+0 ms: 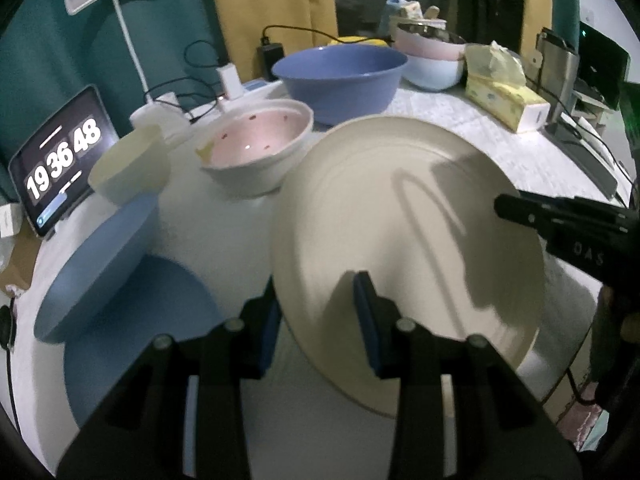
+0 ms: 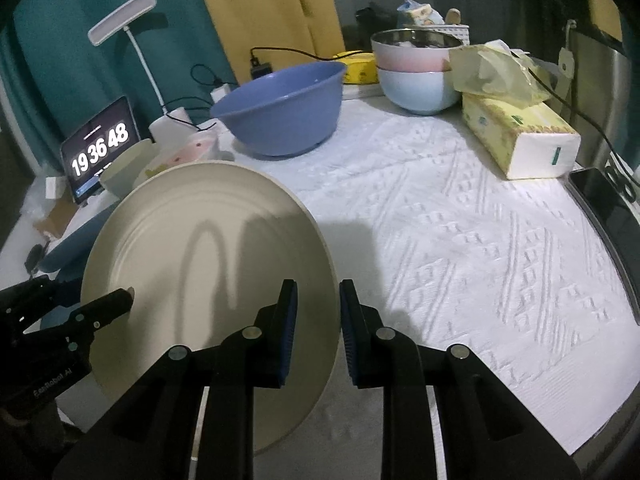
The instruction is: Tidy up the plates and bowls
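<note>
A large cream plate (image 1: 408, 248) is held tilted above the table, also in the right wrist view (image 2: 208, 280). My left gripper (image 1: 316, 320) straddles its left rim, one pad on each side. My right gripper (image 2: 318, 328) straddles its right rim the same way, and shows in the left wrist view (image 1: 560, 220). A blue plate (image 1: 100, 268) stands tilted at the left. Behind are a cream cup-bowl (image 1: 132, 164), a pink-lined bowl (image 1: 260, 148), a big blue bowl (image 1: 340, 80) (image 2: 280, 108), and stacked pink and pale blue bowls (image 2: 416, 76).
A white embossed cloth (image 2: 480, 248) covers the table. A tissue pack (image 2: 516, 136) lies at the back right, a phone (image 2: 604, 208) at the right edge. A tablet clock (image 1: 56, 160), a lamp base (image 1: 156, 116) and cables stand at the back left.
</note>
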The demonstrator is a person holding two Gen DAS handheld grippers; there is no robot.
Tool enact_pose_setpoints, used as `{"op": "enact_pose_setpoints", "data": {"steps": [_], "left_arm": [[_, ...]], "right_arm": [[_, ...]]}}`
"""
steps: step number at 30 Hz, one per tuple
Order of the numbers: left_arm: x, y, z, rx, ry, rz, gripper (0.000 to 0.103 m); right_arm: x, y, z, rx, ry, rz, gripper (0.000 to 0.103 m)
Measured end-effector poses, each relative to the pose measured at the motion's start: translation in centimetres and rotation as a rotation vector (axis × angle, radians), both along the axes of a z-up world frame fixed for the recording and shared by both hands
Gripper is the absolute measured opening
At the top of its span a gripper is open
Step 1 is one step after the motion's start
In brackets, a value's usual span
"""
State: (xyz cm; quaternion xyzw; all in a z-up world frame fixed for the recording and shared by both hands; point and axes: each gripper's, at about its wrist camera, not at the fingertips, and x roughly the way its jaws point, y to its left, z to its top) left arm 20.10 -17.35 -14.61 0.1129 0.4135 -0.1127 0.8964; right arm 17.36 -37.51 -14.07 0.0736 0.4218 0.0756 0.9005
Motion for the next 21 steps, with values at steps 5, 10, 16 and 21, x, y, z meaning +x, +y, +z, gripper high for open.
{"op": "enact_pose_setpoints", "data": {"steps": [5, 10, 16, 21], "left_arm": [[1.0, -0.5, -0.6, -0.001, 0.016, 0.002, 0.037], [1.5, -0.2, -1.0, -0.004, 0.044, 0.029, 0.038], [0.9, 0.6, -0.1, -0.028, 0.013, 0.048, 0.044], [0.2, 1.3, 1.0, -0.062, -0.016, 0.046, 0.046]], "right_arm": [[0.7, -0.5, -0.6, -0.003, 0.012, -0.011, 0.023], [1.0, -0.4, -0.7, -0.027, 0.001, -0.015, 0.023], [0.8, -0.6, -0.2, -0.050, -0.004, -0.043, 0.024], [0.0, -0.5, 0.9, -0.060, -0.026, -0.060, 0.025]]}}
